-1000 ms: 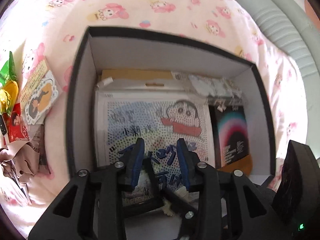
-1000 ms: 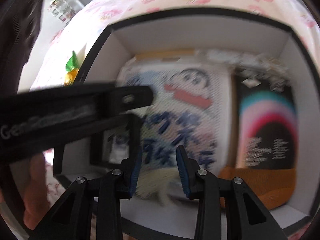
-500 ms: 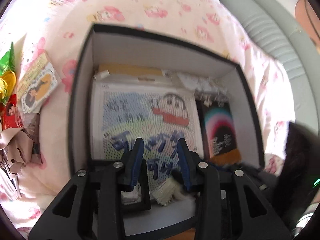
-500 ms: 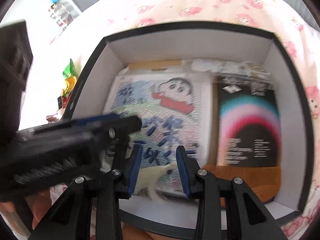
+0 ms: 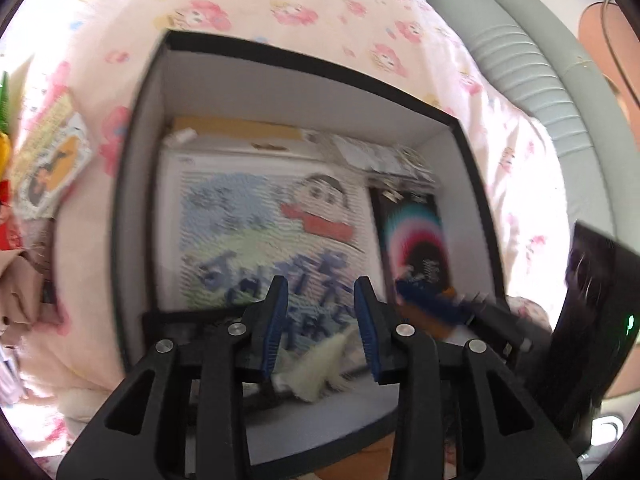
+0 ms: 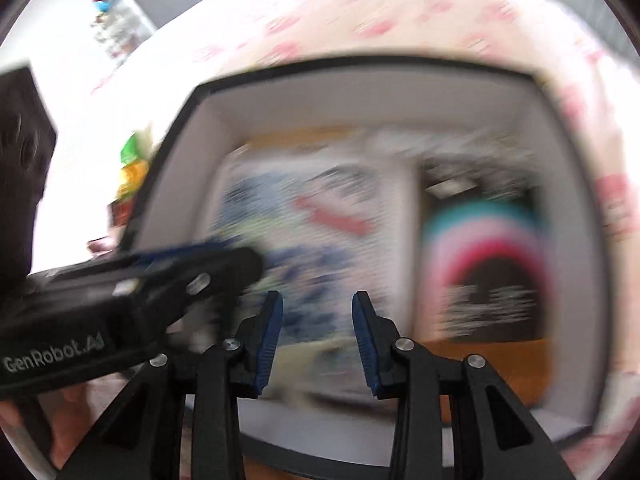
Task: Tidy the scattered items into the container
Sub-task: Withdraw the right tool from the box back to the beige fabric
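Container [image 5: 136, 184] beneath both empty grippers, left gripper [image 5: 320, 320] and right gripper [image 6: 317, 328] parted

A box [image 5: 140, 184] sits at frame centre on a bed [image 5: 304, 8]. Inside, a cartoon sheet [image 5: 256, 232] fills the left, a booklet [image 5: 416, 236] lies at its right, small packets [image 5: 384, 158] behind both. Loose snack packets [image 5: 48, 168] lie outside, at frame left.

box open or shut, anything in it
Open: the box has no lid on; a cartoon sheet and dark card lie inside.
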Tool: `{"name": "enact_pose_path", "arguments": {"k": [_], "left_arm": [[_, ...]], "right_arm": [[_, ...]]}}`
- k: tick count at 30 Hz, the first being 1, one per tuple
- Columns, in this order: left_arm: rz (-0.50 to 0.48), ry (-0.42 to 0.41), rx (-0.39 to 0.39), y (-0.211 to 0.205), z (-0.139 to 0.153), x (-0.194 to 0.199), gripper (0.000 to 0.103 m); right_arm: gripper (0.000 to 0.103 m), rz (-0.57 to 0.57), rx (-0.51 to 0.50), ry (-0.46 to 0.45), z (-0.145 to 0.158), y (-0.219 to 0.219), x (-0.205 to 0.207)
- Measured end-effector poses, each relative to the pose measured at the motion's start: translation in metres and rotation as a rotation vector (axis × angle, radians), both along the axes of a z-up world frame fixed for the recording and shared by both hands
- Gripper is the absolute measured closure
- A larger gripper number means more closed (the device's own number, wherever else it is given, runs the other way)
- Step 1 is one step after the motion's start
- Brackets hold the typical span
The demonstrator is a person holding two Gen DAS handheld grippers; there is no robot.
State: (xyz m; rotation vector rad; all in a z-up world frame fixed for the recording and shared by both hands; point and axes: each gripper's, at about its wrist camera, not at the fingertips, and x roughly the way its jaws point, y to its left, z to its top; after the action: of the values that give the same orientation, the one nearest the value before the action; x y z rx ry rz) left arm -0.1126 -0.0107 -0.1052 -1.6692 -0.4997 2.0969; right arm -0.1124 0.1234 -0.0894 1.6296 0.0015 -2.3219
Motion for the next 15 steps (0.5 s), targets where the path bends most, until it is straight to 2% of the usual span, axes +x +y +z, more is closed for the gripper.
{"name": "enact_pose_path", "arguments": {"k": [2,4,6,10,15], "left_arm": [[-0.014,-0.018,0.027,0.003,-0.002,0.001,0.068],[-0.015,-0.039,-0.012,0.007,-0.006,0.000,0.064],[-0.009,-0.060,-0.070,0.008,-0.011,0.000,0.062],[-0.023,-0.045,-0.127,0.014,-0.010,0.003,0.062],[-0.014,-0.002,-0.144,0.014,-0.004,0.004,0.060]], "right_arm": [[0.070,-0.030,0.091,0.062,0.009,0.011,-0.004],[0.070,-0.051,0.127,0.083,0.012,0.017,-0.008],[0.070,-0.057,0.120,0.070,0.010,0.024,-0.009],[0.070,-0.057,0.114,0.064,0.009,0.029,-0.014],[0.068,-0.069,0.109,0.080,0.013,0.039,0.000]]}}
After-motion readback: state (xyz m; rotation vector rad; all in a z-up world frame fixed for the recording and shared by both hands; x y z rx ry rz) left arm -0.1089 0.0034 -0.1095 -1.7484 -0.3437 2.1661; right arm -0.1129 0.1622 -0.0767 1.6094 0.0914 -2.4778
